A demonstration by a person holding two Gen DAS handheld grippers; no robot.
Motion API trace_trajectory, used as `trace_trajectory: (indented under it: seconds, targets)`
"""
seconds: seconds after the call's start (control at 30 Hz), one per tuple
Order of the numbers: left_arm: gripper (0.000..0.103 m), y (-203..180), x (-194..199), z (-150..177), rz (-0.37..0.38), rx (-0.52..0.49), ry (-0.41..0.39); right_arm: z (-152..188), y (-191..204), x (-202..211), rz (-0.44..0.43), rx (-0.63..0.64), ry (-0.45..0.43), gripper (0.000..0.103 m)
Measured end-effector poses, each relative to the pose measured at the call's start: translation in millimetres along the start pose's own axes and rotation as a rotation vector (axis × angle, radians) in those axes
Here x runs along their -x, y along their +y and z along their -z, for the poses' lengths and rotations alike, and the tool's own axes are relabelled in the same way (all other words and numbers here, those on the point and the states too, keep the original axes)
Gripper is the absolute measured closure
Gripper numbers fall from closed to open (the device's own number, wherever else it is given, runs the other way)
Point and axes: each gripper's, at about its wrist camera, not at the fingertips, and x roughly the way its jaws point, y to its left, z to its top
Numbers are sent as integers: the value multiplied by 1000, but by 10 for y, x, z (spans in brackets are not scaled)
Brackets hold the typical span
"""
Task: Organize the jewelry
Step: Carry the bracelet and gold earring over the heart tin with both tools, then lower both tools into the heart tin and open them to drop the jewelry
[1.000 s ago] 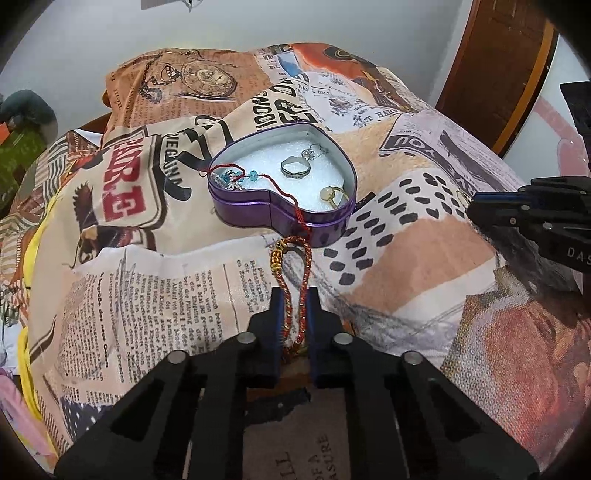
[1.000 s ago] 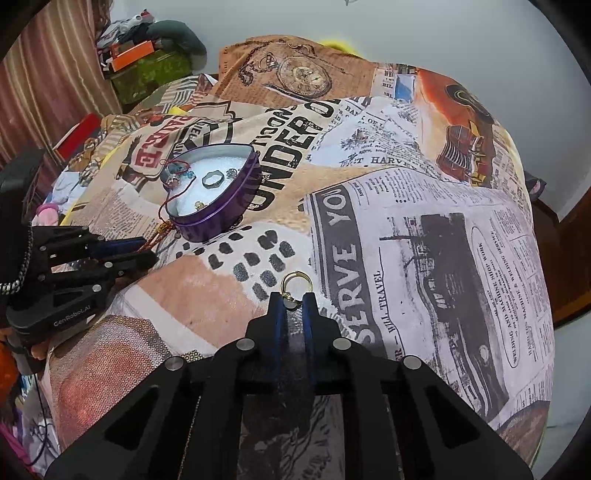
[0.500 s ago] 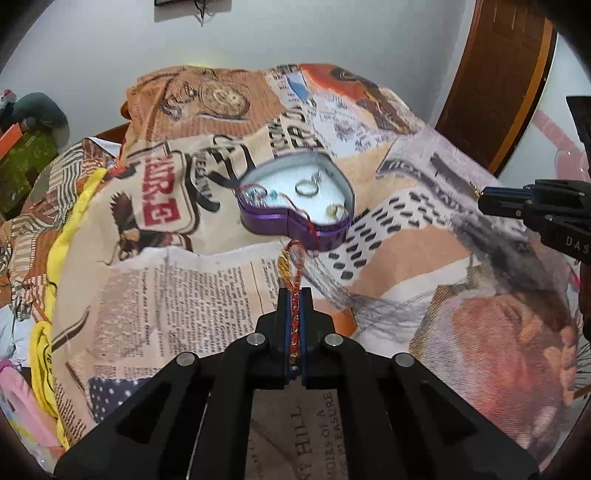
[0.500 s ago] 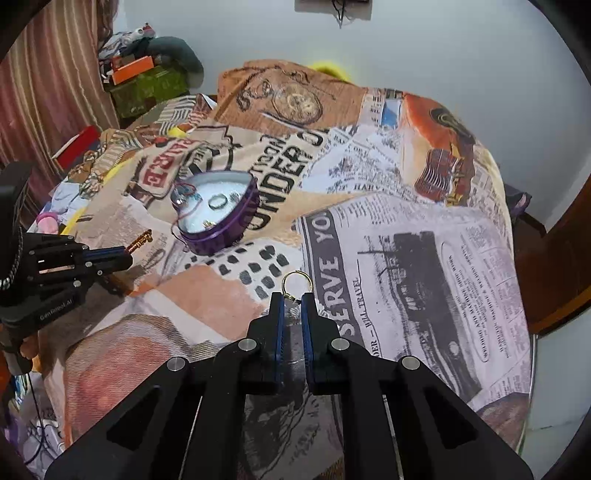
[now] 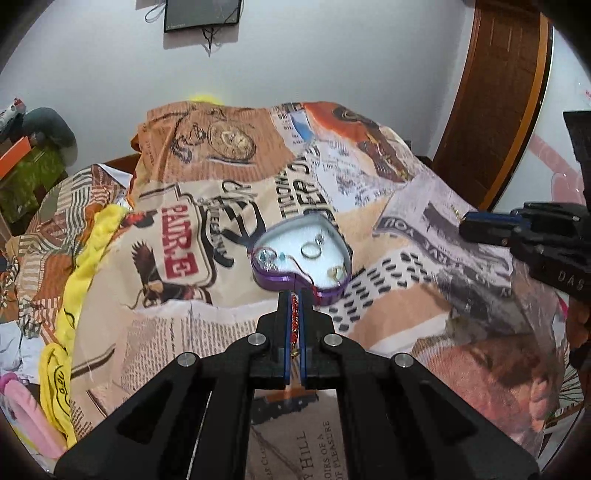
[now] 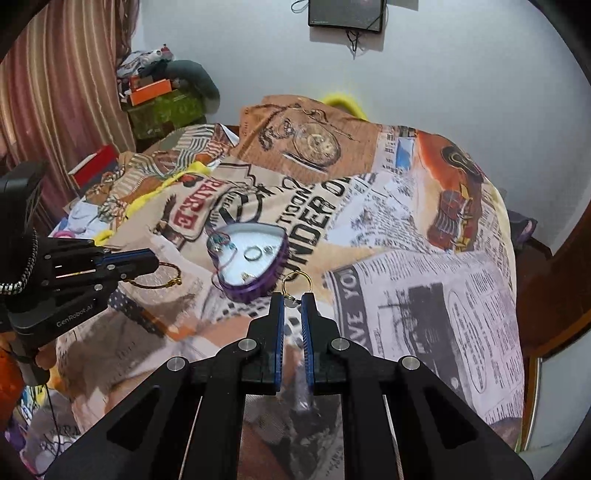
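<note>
1. Bedroom in a home, plainly lived in.
2. Bed spread with a newspaper-print sheet, bolstered by a pillow at the wall end.
3. Striped curtain hung at one side, wooden door at the other.
4. Boxes and clothes heaped in the corner (orange lid on top).
5. Small dark screen mounted on the white wall.
</note>
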Motion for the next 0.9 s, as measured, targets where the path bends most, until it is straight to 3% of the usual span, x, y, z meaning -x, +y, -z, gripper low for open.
trace_trajectory:
  seconds: [0.5,0.9]
  targets:
    - [102,88,-48,-481,32,-1,-83,-283,165,-284,-50,25,-11,95]
    - [102,154,-553,-524,80,58,-34,-377,251,-803,-101,44,101,95]
